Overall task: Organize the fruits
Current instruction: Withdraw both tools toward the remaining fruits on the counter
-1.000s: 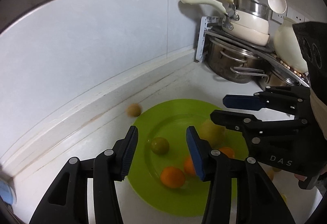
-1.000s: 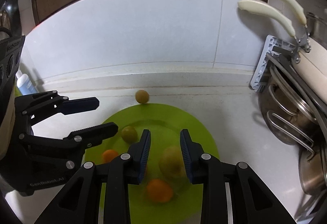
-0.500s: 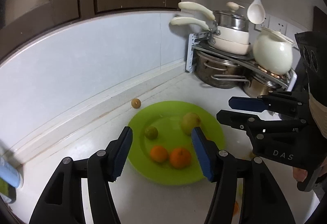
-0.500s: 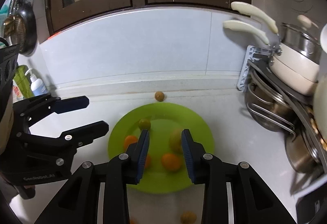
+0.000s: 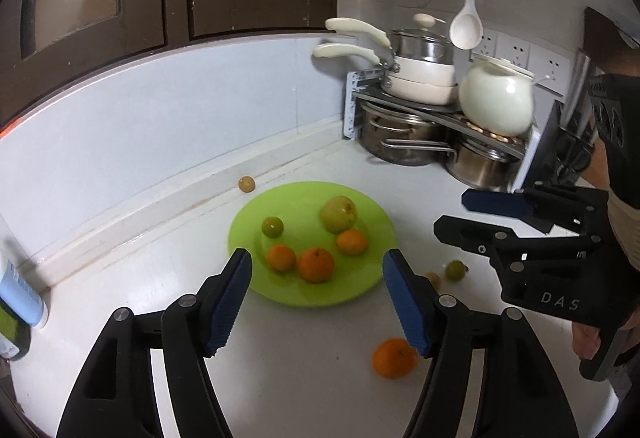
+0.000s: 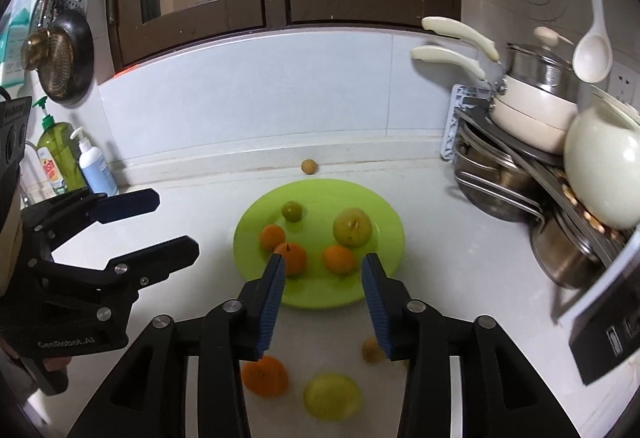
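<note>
Fingers of the left gripper (image 5: 316,294), left wrist view: blue pads spread and opening, nothing between them, held above the near rim of the green plate (image 5: 372,222). On the plate lie 5 fruits: 3 oranges (image 5: 316,265), a small green fruit (image 5: 273,227) and a yellow-green pear-like fruit (image 5: 338,214). Off the plate, on the white counter (image 5: 304,358), are a loose orange (image 5: 393,357) beside the right finger, 2 small fruits (image 5: 455,270) near the plate's right edge, and a small brown fruit (image 5: 247,184) by the back ledge.

Right wrist view: the right gripper (image 6: 324,298) has its fingers moderately parted and opening, also empty, over the plate's near edge. Below it lie the loose orange, a blurred yellow-green fruit (image 6: 332,396) and a small brown one (image 6: 371,349).

Step in hand, as judged: both grippers free between placements. Next move likely calls for lowering 1 gripper over a stray fruit, straddling it squarely because round fruit rolls.
</note>
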